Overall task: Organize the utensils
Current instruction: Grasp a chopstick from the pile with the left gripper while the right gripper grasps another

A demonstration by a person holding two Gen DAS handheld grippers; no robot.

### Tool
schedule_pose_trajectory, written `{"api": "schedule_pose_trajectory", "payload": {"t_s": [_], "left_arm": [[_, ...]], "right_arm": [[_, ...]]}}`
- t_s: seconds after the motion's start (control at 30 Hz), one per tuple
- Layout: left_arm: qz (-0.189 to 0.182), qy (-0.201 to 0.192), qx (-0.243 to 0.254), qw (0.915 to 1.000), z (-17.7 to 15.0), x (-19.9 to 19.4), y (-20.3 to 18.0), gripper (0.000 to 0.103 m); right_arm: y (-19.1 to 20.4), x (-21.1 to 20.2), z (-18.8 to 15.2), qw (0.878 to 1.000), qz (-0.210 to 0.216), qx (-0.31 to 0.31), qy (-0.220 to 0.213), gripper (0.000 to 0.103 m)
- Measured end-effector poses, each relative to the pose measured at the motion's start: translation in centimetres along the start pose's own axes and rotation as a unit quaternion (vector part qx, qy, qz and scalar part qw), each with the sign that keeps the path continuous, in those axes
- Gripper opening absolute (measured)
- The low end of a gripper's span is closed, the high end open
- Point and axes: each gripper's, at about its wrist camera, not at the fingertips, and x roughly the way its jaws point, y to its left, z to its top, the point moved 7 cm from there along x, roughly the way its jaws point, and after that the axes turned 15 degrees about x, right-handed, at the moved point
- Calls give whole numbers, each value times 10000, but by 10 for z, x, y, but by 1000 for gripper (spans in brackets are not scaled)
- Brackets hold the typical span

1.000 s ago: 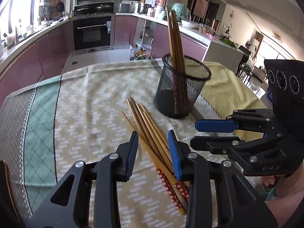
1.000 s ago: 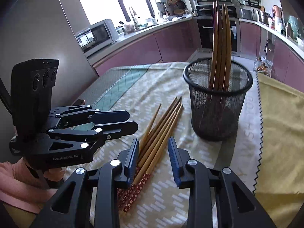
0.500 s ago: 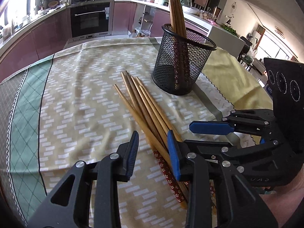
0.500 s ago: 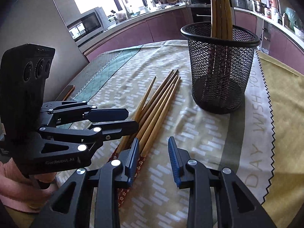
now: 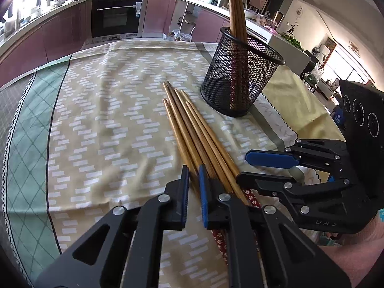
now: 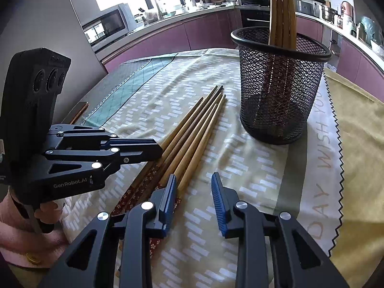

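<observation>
Narrowed around one chopstick at the left edge of the loose chopsticks on the table, the left gripper fingers pinch it, while the right gripper fingers gape wide just beside that bundle, near the mesh holder.

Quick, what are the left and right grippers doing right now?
Left gripper: shut on a chopstick.
Right gripper: open, holding nothing.
</observation>
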Motion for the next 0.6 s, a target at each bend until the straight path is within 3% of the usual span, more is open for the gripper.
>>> {"api": "schedule_pose_trajectory", "payload": {"t_s": [0.6], "left_arm": [[416, 92, 263, 9987, 6, 7, 9, 18]], "right_arm": [[7, 21, 20, 9978, -601, -263, -112, 28]]}}
